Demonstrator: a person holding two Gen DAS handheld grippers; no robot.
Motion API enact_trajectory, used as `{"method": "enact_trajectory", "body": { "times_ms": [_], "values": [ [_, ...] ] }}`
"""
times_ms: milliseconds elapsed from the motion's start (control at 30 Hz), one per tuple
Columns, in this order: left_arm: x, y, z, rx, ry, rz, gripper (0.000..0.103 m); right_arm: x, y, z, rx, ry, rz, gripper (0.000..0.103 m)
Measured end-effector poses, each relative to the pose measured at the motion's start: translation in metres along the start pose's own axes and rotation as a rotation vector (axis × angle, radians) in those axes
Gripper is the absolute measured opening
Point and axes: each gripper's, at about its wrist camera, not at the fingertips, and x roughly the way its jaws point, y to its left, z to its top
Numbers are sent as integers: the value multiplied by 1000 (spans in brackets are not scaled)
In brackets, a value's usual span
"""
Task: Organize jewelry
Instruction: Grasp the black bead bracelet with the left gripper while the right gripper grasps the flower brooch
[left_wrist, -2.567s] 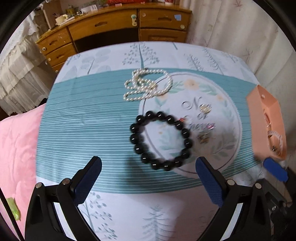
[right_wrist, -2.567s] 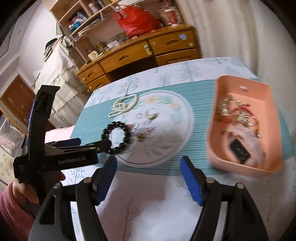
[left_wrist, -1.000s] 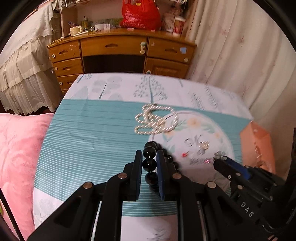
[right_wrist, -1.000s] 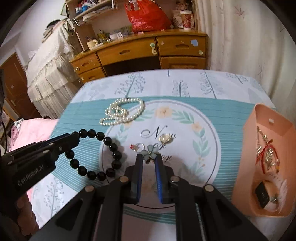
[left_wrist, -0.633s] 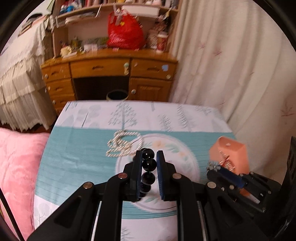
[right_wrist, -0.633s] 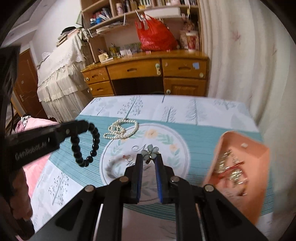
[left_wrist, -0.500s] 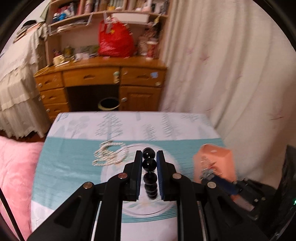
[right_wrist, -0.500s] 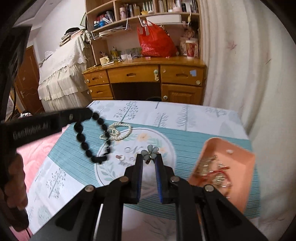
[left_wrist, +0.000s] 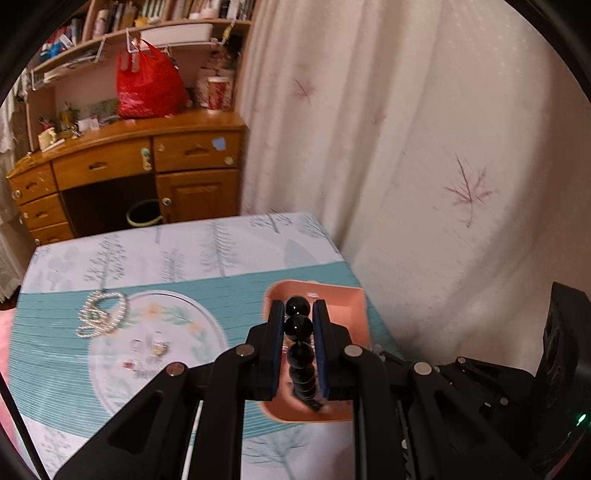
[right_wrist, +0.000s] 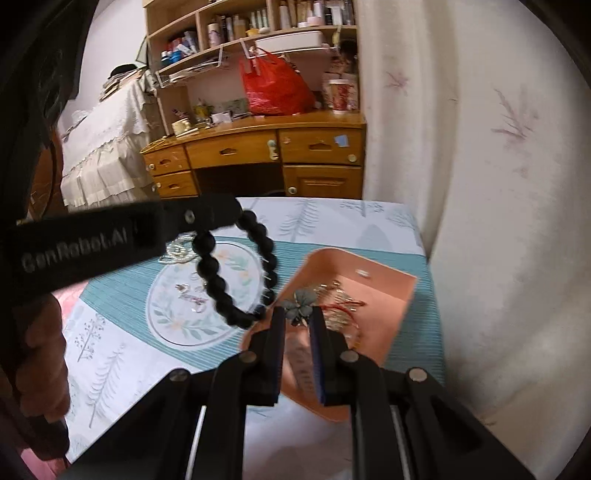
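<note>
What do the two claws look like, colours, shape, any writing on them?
Both are black plastic linkage frames with round silver pivot pins. The left claw and the right claw each end in two flat fingers lined with dark blue pads. Seen from the right wrist, the left one's side carries pale "GenRobot.AI" lettering. A green light glows on the neighbouring unit in the left wrist view.

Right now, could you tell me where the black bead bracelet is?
The black bead bracelet hangs from the shut left gripper, in the air over the pink tray's left edge.
</note>
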Motion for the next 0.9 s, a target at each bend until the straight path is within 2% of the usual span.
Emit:
{"method": "enact_trajectory", "body": {
  "times_ms": [67, 100, 133, 167, 200, 267, 333, 467, 567, 600, 700, 767, 800, 867, 900],
  "values": [
    [10, -9, -1, -1, 36, 15, 17, -1, -12, -2, 36, 2, 13, 13],
    [14, -10, -1, -5, 53, 33, 26, -1, -20, -3, 61, 6, 27, 13],
    [17, -12, 0, -15, 75, 66, 57, 0, -23, -5, 75, 13, 28, 13],
    [17, -11, 0, -23, 73, 83, 83, 2, -27, -5, 86, 26, 24, 13],
    [13, -10, -1, -31, 55, 95, 87, 5, -30, -6, 98, 40, 22, 13],
    [6, -5, 1, -34, 33, 106, 87, 9, -38, -8, 143, 70, 42, 14],
    [4, 2, 0, -36, 43, 127, 87, 12, -44, -10, 190, 84, 80, 14],
    [8, 29, -11, -94, 86, 183, 87, 19, -41, -15, 193, 98, 97, 16],
    [18, 58, -29, -147, 175, 244, 87, 28, -32, -18, 199, 131, 118, 30],
    [22, 67, -36, -156, 206, 261, 87, 30, -29, -19, 210, 138, 128, 31],
    [36, 106, -59, -197, 359, 324, 87, 36, -17, -20, 262, 146, 168, 37],
    [39, 131, -72, -219, 437, 364, 87, 40, -8, -21, 331, 150, 193, 45],
    [38, 143, -76, -218, 459, 384, 87, 42, -3, -22, 369, 149, 203, 47],
    [33, 163, -79, -192, 475, 424, 87, 47, 8, -23, 447, 145, 221, 58],
    [31, 173, -79, -176, 476, 432, 87, 50, 15, -24, 477, 142, 225, 60]
  ]
}}
